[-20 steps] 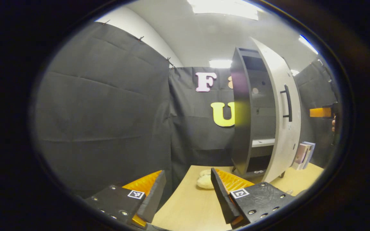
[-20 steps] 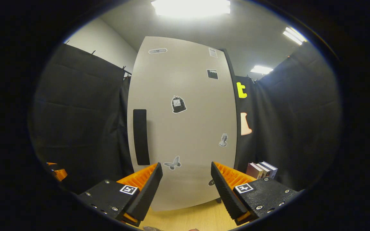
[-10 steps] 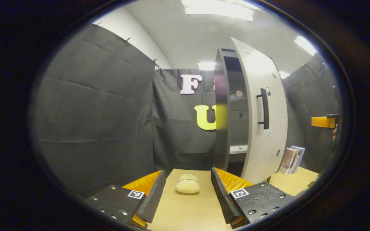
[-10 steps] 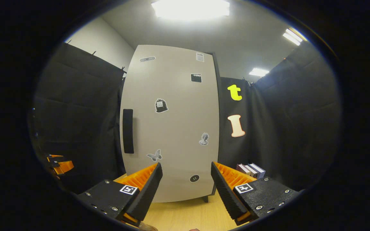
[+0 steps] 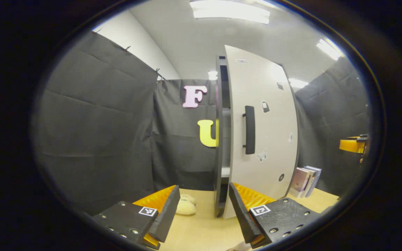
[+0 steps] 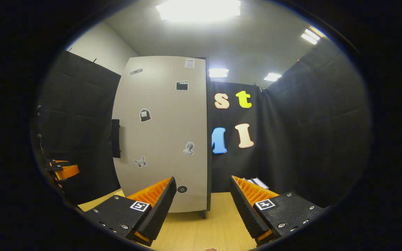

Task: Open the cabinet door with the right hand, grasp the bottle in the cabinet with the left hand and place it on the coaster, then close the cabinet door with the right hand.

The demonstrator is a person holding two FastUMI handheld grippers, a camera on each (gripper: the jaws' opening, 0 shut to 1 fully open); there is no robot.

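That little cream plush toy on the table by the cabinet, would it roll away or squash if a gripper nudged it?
The plush toy looks soft and rounded, so it would probably squash and give rather than resist. It likely weighs little, and would slide or tumble over the smooth table instead of rolling far. It seems unlikely to break.

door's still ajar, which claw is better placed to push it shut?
Right, probably. The right claw is open, empty and faces the cabinet door nearly square on. The left claw, also open and empty, sits off the handle edge, looking at the remaining gap, a poorer angle for pushing.
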